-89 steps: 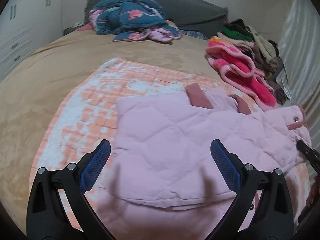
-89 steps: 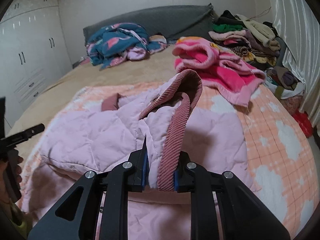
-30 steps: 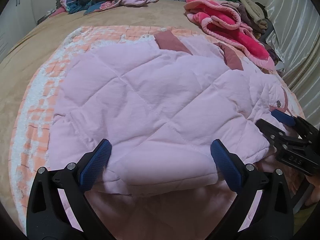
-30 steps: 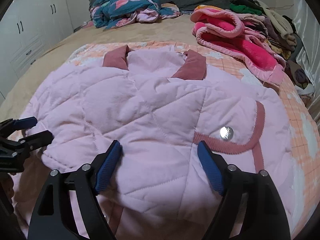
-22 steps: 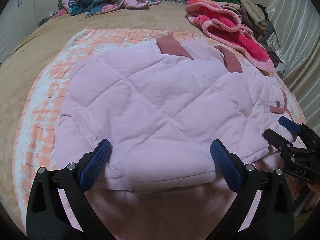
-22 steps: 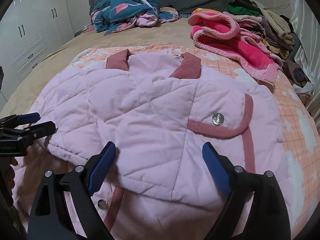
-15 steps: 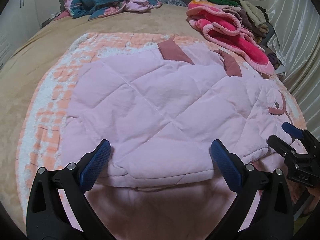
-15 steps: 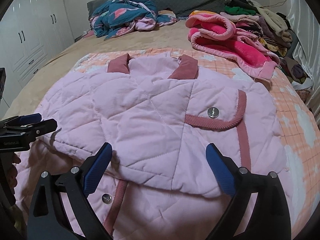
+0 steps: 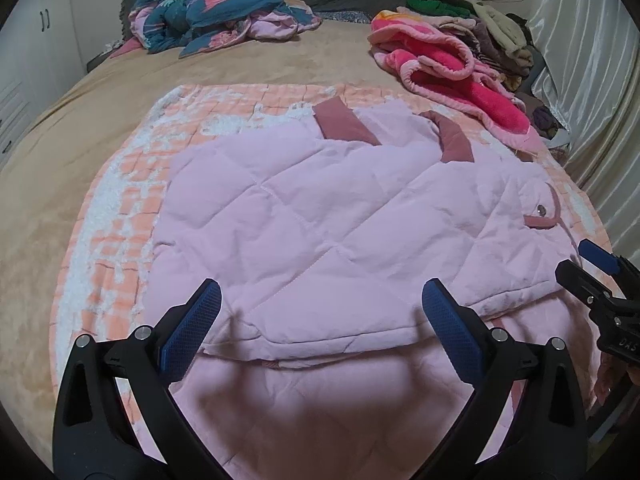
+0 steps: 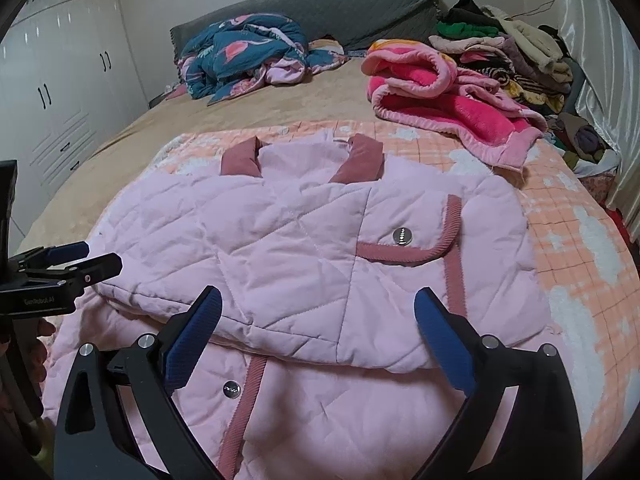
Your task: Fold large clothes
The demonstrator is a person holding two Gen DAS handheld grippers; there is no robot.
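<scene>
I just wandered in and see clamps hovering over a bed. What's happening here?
A person is folding a pale pink quilted jacket on an orange checked blanket, with a two-finger gripper in each hand. The jacket's sides lie folded over its middle. The left gripper and right gripper are open above it, holding nothing; the right's jaws have just been opening.

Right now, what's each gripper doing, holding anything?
Left gripper: open, holding nothing, above the jacket.
Right gripper: open, jaws just widened, nothing between them.
</scene>
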